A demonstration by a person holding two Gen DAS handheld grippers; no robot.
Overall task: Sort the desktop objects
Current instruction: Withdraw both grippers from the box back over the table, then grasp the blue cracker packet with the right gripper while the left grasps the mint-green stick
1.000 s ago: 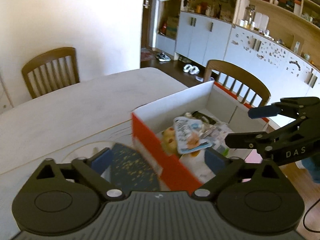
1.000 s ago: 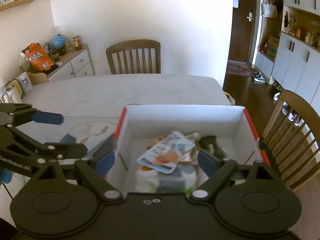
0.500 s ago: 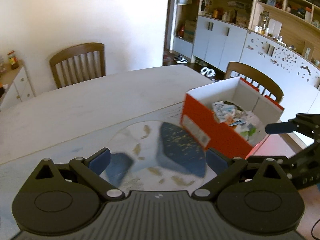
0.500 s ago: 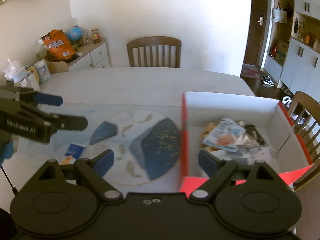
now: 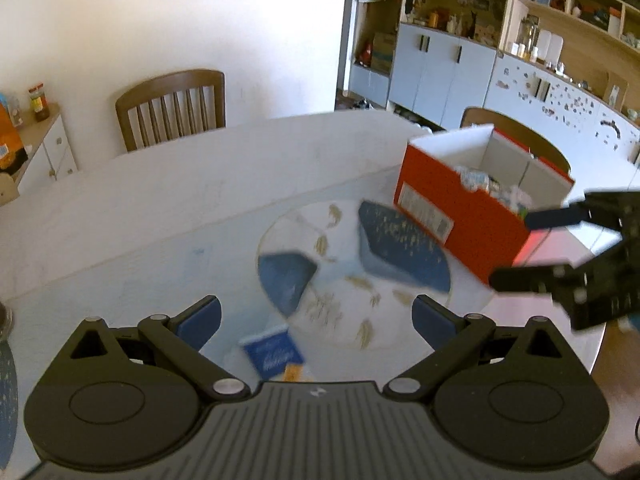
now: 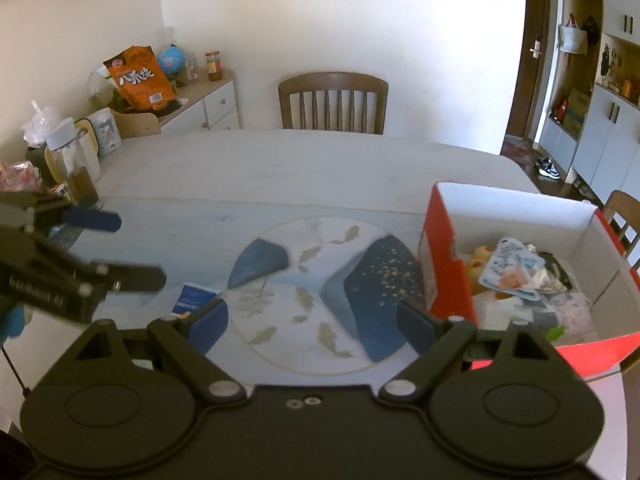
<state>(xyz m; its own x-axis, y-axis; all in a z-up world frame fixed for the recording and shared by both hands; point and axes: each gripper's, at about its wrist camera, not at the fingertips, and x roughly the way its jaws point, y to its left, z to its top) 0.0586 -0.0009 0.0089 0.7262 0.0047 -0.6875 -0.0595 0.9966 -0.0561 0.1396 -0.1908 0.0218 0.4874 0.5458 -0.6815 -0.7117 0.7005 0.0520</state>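
Observation:
An orange box (image 5: 460,212) with white inside stands on the right of the table; it also shows in the right wrist view (image 6: 444,264), holding a pouch (image 6: 512,268) and several other items. A small blue packet (image 5: 272,352) lies on the table just ahead of my left gripper (image 5: 316,318), which is open and empty; the packet also shows in the right wrist view (image 6: 194,296). My right gripper (image 6: 314,316) is open and empty above the round blue-and-white mat (image 6: 320,292), left of the box.
A water bottle (image 6: 72,164) and a mug stand at the table's left edge. Wooden chairs (image 6: 332,100) stand at the far side and right. A sideboard (image 6: 200,100) with snack bags stands by the wall. The table's near right edge is beside the box.
Both grippers have swung left and back from over the box. The box now sits to the right, and the mat and the blue packet have come into view.

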